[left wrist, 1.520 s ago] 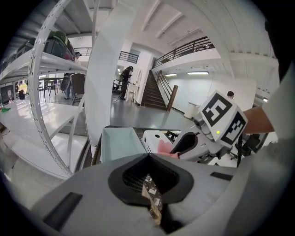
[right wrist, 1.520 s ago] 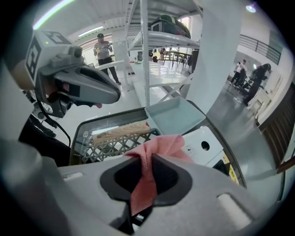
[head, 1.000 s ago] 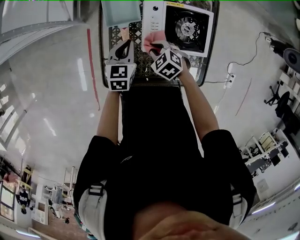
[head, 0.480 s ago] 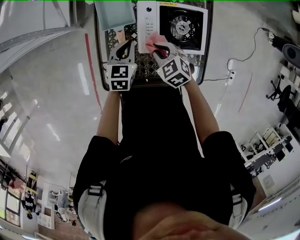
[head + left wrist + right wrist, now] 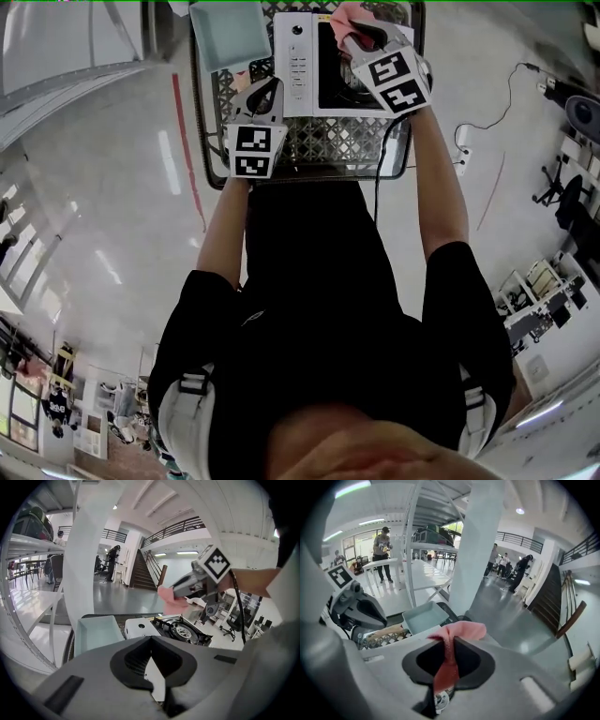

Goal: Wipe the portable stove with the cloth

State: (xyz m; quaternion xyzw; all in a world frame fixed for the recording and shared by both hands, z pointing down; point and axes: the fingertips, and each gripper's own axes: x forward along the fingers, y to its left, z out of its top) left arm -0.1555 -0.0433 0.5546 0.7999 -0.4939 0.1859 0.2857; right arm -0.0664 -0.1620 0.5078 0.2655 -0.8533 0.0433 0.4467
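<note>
The stove (image 5: 323, 89) sits on a mesh cart (image 5: 328, 145), with a teal tray (image 5: 228, 33) just left of it. Above its far side the right gripper (image 5: 359, 36) pinches the pink cloth (image 5: 343, 14), its jaws just tightened on it. The left gripper (image 5: 266, 94), jaws together and empty, hovers by the stove's near left corner.

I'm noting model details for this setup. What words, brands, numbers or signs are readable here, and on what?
No text here can be read.
On the portable stove, the marks beside the control buttons are too small to read.
The marker cubes carry only black-and-white square patterns, no letters or numbers.
The pink cloth and the teal tray show no print.
</note>
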